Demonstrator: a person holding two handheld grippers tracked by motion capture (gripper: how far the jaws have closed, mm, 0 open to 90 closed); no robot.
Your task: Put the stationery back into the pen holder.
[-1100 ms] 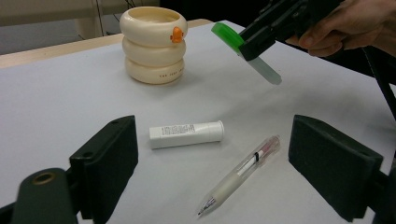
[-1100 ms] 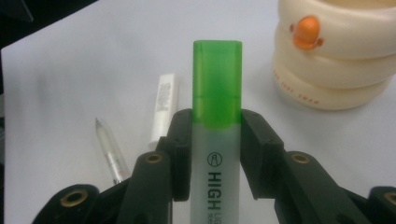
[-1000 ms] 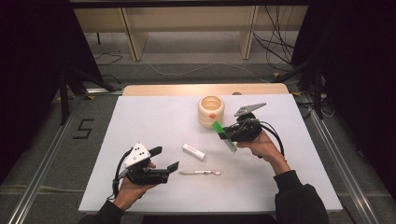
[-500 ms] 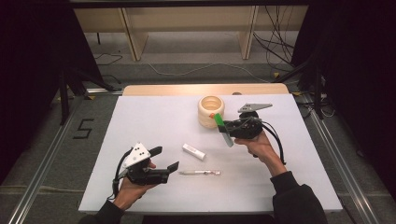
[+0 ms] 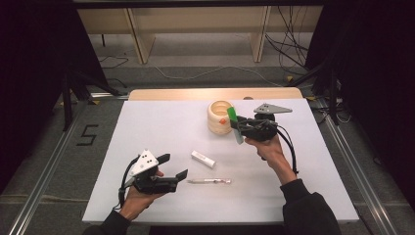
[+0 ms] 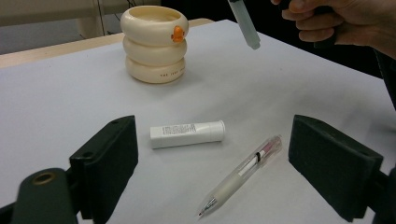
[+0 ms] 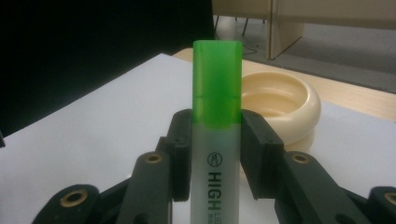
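My right gripper [image 5: 241, 126] is shut on a green-capped highlighter [image 7: 216, 135], held in the air right beside the cream ringed holder [image 5: 219, 117] with an orange dot. In the right gripper view the green cap stands in front of the holder's open mouth [image 7: 275, 100]. My left gripper [image 5: 173, 166] rests open near the table's front left. Between its jaws lie a white tube [image 6: 187, 134] and a clear pen [image 6: 243, 172], both flat on the table. The highlighter's lower end [image 6: 245, 23] hangs at the top of the left gripper view.
The white table top [image 5: 156, 122] has a wooden strip [image 5: 195, 94] along its far edge. Beyond it stand wooden furniture legs and cables on the floor. A floor marking "5" [image 5: 87, 134] lies to the left of the table.
My right gripper has carried the highlighter left and farther away, closer to the cream holder. The left gripper, tube and pen have not moved.
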